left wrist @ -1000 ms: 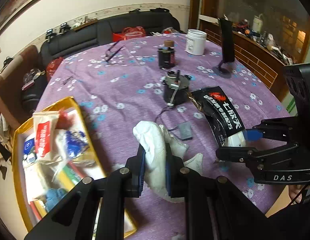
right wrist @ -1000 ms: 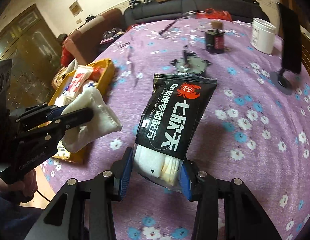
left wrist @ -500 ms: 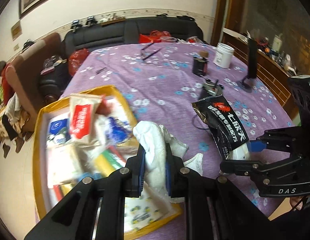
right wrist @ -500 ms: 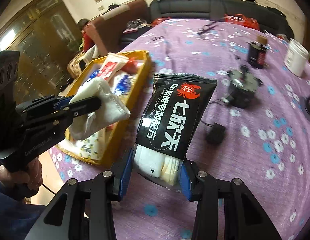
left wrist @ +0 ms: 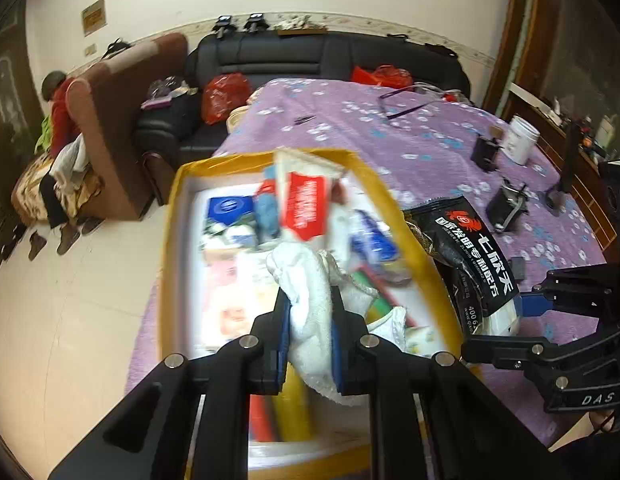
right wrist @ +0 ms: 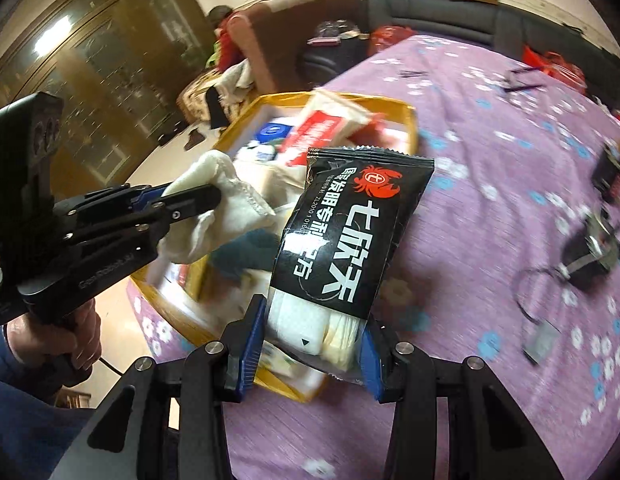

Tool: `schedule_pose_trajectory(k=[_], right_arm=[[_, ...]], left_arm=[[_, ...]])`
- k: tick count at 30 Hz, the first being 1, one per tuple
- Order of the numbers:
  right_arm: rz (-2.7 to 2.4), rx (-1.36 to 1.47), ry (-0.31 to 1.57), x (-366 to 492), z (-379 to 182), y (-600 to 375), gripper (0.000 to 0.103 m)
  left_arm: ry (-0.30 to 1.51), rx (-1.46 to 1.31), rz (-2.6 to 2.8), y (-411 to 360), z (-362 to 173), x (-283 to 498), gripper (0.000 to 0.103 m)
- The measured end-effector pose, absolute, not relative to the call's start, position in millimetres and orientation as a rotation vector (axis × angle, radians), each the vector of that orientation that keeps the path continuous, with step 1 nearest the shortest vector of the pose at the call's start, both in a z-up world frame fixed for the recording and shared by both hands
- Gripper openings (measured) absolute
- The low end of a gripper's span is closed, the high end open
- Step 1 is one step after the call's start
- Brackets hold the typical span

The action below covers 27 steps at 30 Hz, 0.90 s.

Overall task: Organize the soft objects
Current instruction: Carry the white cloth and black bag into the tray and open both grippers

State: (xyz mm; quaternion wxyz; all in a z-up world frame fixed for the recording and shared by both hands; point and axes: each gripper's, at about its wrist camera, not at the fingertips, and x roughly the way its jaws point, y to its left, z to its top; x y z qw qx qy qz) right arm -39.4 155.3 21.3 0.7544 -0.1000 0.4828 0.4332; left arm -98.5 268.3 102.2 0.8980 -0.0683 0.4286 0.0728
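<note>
The white cloth (left wrist: 310, 312) hangs crumpled with its long axis running away from the left gripper (left wrist: 310, 320), whose jaws are clamped tight on its middle; it is held over the near end of the yellow box (left wrist: 170, 240), which sits at the left edge of the purple flowered tablecloth (left wrist: 409, 140). That gripper tilts steeply down, a hand (right wrist: 80, 332) on its handle. To the right, the black packet (right wrist: 349, 236), red crab logo and white lettering, points away from the right gripper (right wrist: 313, 344), whose jaws, partly apart, squeeze its clear lower end above the box's right rim.
</note>
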Motion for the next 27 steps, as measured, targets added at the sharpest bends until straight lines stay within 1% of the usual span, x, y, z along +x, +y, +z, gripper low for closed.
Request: schedule_pose_trajectory(k=[10, 17, 27], right_arm=[[0.976, -0.252, 1.085, -28.0, 4.3, 216.3, 0.047], [0.947, -0.243, 1.108, -8.7, -6.6, 232.8, 0.047], [0.913, -0.239, 1.101, 13.8, -7.8, 249.6, 0.047]], left_arm=[[0.918, -0.139, 0.156, 305.2, 91.3, -93.0, 0.016], [0.939, -0.132, 0.131, 313.7, 81.0, -76.9, 0.017], [0.946, -0.113, 0.118, 323.0, 71.9, -55.3, 0.017]])
